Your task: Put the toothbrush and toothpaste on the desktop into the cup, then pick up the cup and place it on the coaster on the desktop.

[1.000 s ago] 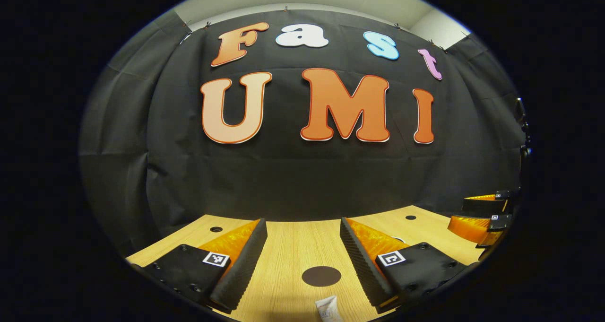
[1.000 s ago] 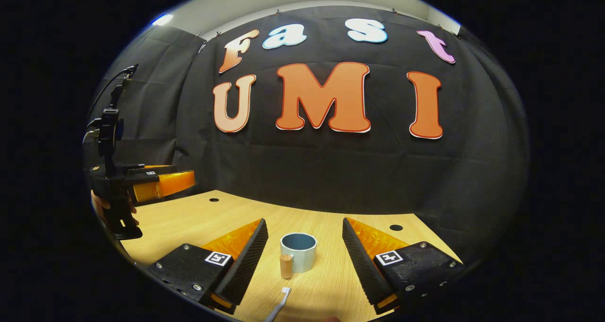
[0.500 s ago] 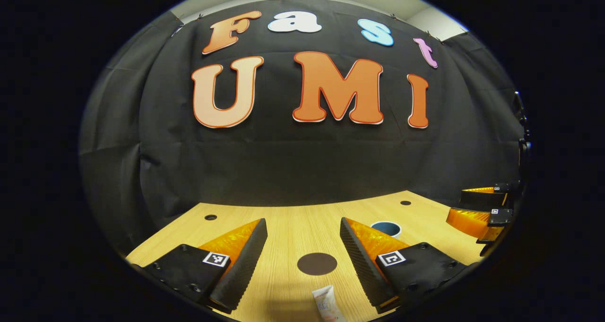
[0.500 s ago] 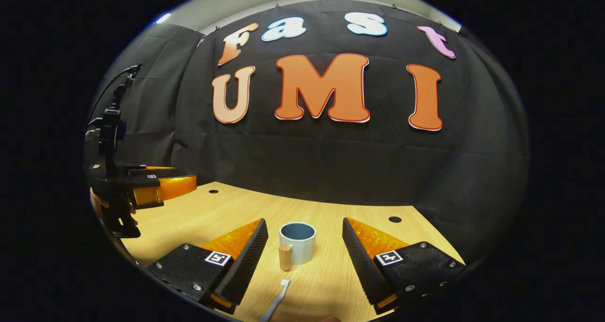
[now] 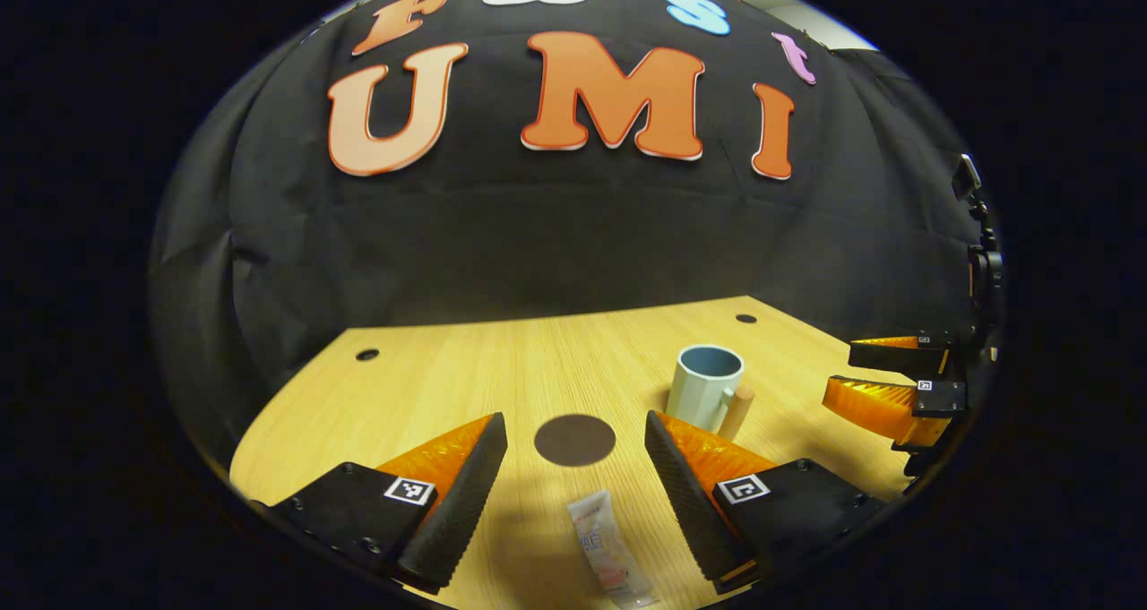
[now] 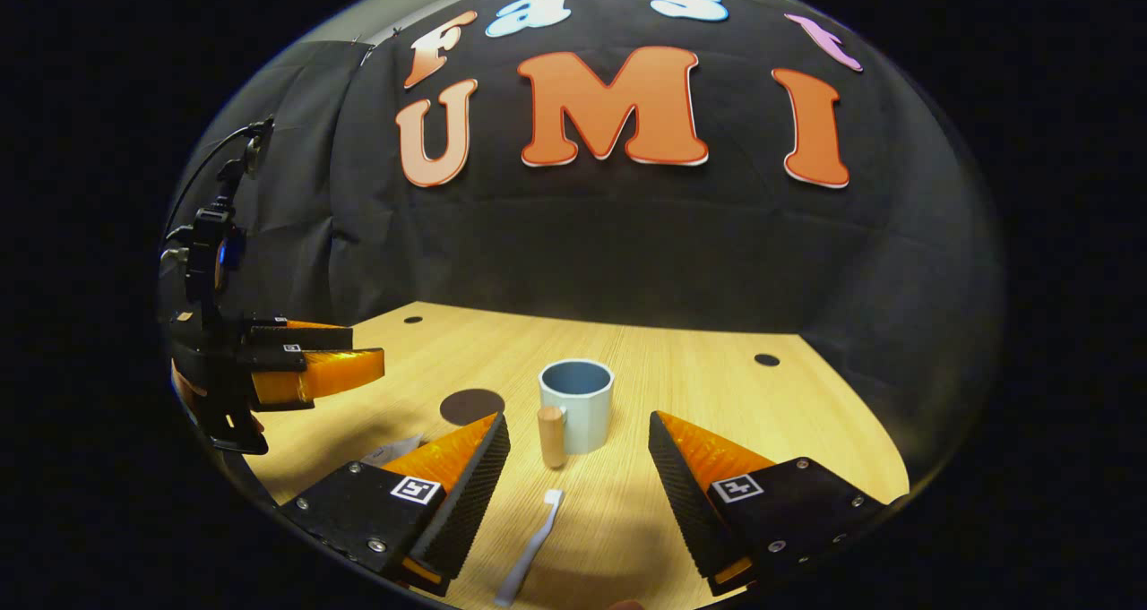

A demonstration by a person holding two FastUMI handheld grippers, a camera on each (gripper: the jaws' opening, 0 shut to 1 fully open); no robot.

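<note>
Left gripper view showed the wooden desktop (image 5: 430, 386), matte and grained, with the pale octagonal cup (image 5: 704, 397) standing apart from the dark round coaster (image 5: 574, 439). The soft toothpaste tube (image 5: 605, 552) lay flat between the left gripper's (image 5: 573, 476) spread fingers; pinching its midsection squarely would suit. The right gripper (image 6: 578, 480), also spread, hung over the slim toothbrush (image 6: 530, 547), which lay just before the cup.

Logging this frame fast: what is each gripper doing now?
Left gripper: open, empty, above the toothpaste.
Right gripper: open, empty, above the toothbrush.
</note>
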